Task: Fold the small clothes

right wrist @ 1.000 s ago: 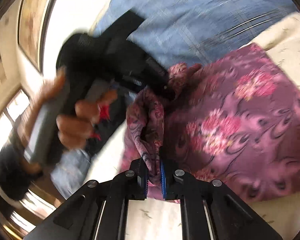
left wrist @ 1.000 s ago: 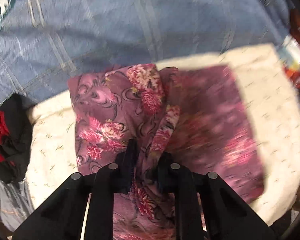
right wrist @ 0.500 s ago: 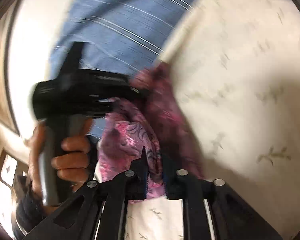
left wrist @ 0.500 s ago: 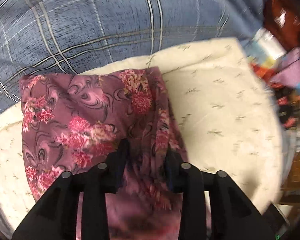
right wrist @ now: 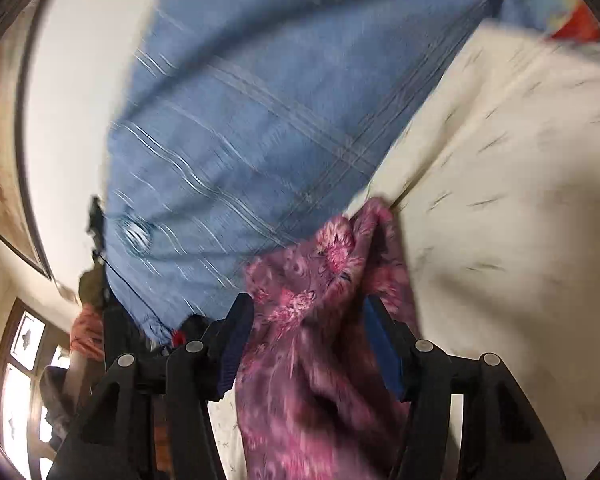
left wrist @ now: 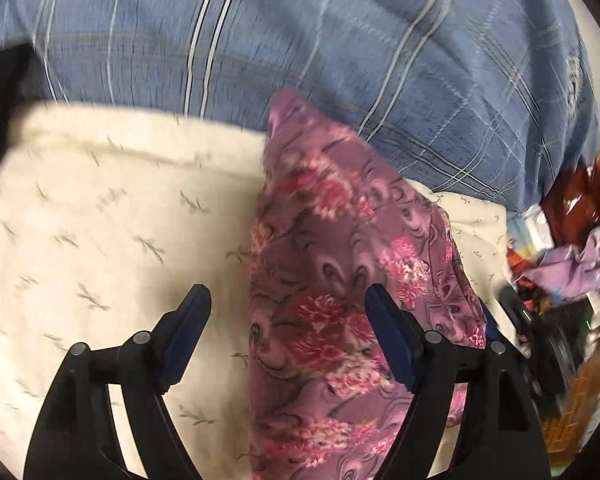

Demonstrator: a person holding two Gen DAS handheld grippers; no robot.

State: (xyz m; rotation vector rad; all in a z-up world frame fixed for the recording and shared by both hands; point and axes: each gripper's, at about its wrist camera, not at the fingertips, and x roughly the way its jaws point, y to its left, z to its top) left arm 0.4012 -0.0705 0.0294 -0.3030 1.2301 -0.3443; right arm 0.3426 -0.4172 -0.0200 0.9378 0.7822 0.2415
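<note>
On cream cloth [left wrist: 100, 220], folded floral garment [left wrist: 340, 280], no containers visible

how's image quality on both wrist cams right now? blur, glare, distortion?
Left wrist: mild motion smear on the blue plaid fabric, floral cloth fairly sharp, fisheye vignette at the corners. Right wrist: heavier blur on the floral cloth, blown-out white wall upper left, strong edge bending.

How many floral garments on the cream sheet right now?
1. The purple floral garment lies folded on the cream sheet, its top end against the blue plaid cloth. Pile at the left view's right edge is blurred; more may hide there.
</note>
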